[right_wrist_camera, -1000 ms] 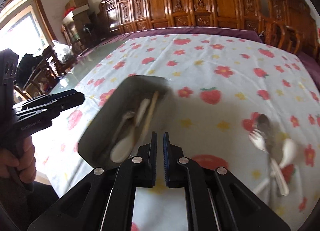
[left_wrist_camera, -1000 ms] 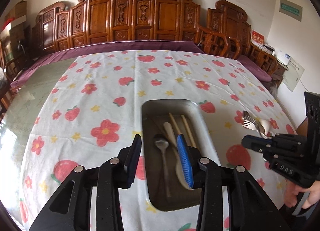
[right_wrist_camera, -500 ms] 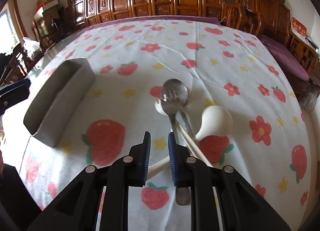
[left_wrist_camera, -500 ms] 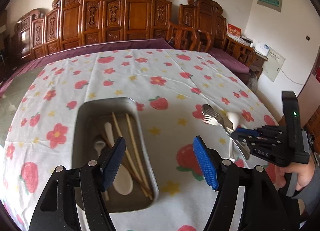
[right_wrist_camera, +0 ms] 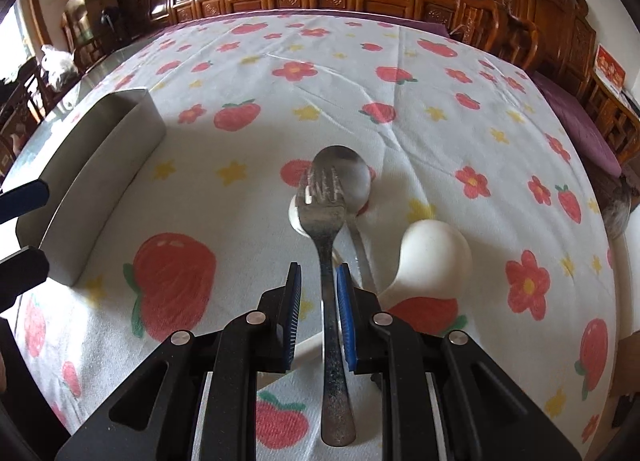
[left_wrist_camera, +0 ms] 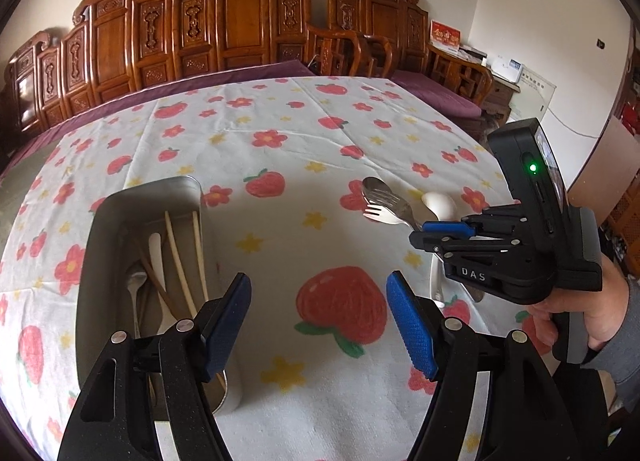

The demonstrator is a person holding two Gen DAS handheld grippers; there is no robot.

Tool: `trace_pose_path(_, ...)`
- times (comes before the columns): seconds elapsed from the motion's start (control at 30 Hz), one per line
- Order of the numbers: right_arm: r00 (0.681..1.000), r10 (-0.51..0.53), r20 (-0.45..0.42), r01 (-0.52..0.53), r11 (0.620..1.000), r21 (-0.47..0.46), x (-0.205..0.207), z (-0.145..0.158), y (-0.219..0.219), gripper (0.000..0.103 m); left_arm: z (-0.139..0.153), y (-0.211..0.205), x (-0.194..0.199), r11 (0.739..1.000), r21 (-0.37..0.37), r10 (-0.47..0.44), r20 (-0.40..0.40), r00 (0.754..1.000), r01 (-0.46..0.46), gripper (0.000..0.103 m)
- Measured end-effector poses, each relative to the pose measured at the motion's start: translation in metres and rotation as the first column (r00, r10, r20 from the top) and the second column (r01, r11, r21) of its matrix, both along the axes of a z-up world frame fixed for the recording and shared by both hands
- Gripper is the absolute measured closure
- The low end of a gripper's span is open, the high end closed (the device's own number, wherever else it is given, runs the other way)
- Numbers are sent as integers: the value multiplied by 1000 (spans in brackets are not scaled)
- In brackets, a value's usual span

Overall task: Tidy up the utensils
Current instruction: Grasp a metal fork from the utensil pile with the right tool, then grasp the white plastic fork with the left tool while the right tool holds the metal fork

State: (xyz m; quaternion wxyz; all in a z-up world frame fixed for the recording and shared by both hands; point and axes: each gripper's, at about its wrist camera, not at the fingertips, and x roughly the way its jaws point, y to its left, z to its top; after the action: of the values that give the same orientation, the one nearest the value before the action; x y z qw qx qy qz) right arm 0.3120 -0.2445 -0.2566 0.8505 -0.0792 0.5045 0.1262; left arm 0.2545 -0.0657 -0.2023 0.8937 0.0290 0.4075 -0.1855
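Observation:
A metal tray (left_wrist_camera: 96, 261) on the left holds chopsticks (left_wrist_camera: 180, 261), a white spoon and a metal spoon. It shows side-on in the right wrist view (right_wrist_camera: 92, 181). My left gripper (left_wrist_camera: 318, 313) is open and empty beside the tray, above the cloth. A metal fork (right_wrist_camera: 326, 229) lies over a metal spoon (right_wrist_camera: 352, 177), next to a white ceramic spoon (right_wrist_camera: 432, 257). My right gripper (right_wrist_camera: 318, 281) is open a little with a finger on each side of the fork's handle. The pile also shows in the left wrist view (left_wrist_camera: 384, 201).
A cloth with strawberries and flowers (left_wrist_camera: 280, 141) covers the table. Carved wooden chairs (left_wrist_camera: 240, 21) line the far edge. The table edge drops off at the right (right_wrist_camera: 616, 261).
Both grippers swung right, away from the tray. The right gripper came down over the utensil pile and opened slightly around the fork handle. The left gripper opened wider.

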Motion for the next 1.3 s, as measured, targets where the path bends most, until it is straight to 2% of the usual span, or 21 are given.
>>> trace_pose_path(0.13,999,-2,-49,1,1000,-20,-1,-9,1,83,-4,-2,0,1000,13,-3,-5,1000,3,36)
trace_pose_path(0.2,999,-13,-40,12,1000,-13,-1,-11,0,84,-6,-4,2,1000,16,-1,-9,1000,2,36)
trace_pose_path(0.23,999,-21,-37,20,1000,-7,-1,-10,-1,87,-6,-5,3,1000,17,-3,-10,1000,3,36)
trace_pose_path(0.27,999,-22,-36,22,1000,0,-1,-10,-1,94,-7,-6,3,1000,18,-4,-9,1000,4,36)
trace_pose_path(0.37,1000,-1,-16,1,1000,12,-4,-5,-1,100,-9,-8,2,1000,24,-7,-9,1000,7,36)
trace_pose_path(0.63,997,-6,81,0,997,72,-31,33,-14,100,-13,-17,1,1000,24,-16,-4,1000,16,36)
trace_pose_path(0.83,990,-54,129,38,992,121,-45,57,-45,100,-15,-29,-4,999,31,-34,11,999,34,36)
trace_pose_path(1.17,981,-142,132,126,985,121,-80,51,-102,100,-16,-59,-8,996,66,-66,13,998,65,36)
trace_pose_path(1.3,977,-173,124,158,980,124,-88,47,-124,100,-16,-75,-7,996,60,-62,-11,998,62,36)
